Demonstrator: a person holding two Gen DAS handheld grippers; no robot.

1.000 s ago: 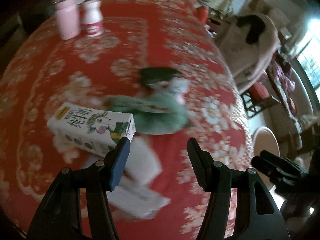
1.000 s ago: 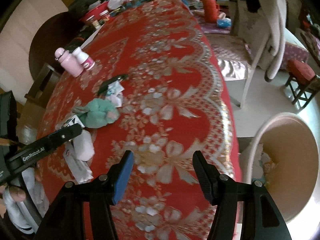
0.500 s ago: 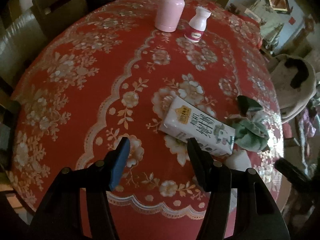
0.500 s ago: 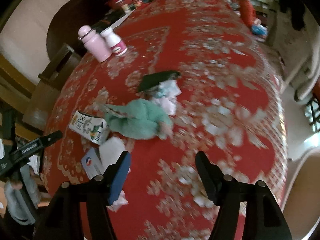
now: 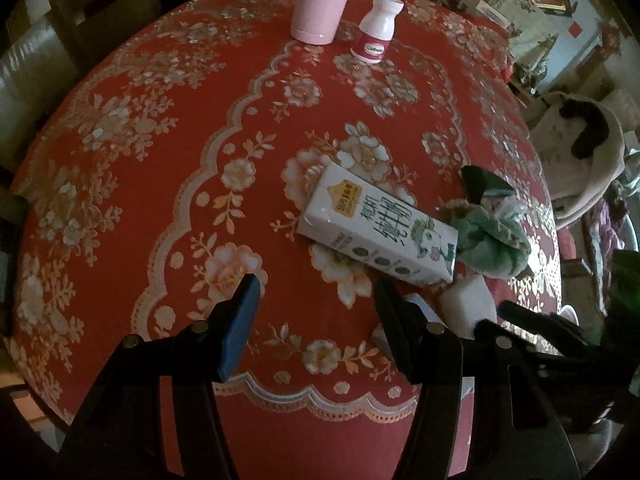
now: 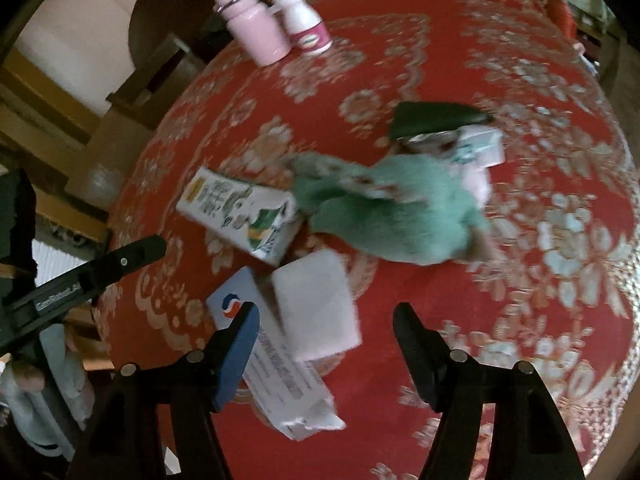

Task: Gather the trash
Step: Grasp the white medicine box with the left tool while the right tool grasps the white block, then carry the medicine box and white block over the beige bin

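your left gripper (image 5: 316,300) jaws sit half open over bare red cloth, holding nothing. right gripper (image 6: 326,322) jaws likewise apart, empty, above the white pad (image 6: 316,304) and printed wrapper (image 6: 276,360). milk carton (image 5: 376,228) lies flat on the surface (image 5: 160,168), touching the green cloth wad (image 5: 488,240).

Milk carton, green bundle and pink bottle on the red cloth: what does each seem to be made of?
Milk carton: printed coated paperboard, going by its sharp folded edges and slight sheen. Green bundle: soft fuzzy fabric, perhaps fleece or towelling; it is crumpled and blurred. Pink bottle: smooth matte shell, plastic or painted metal; I cannot tell which.
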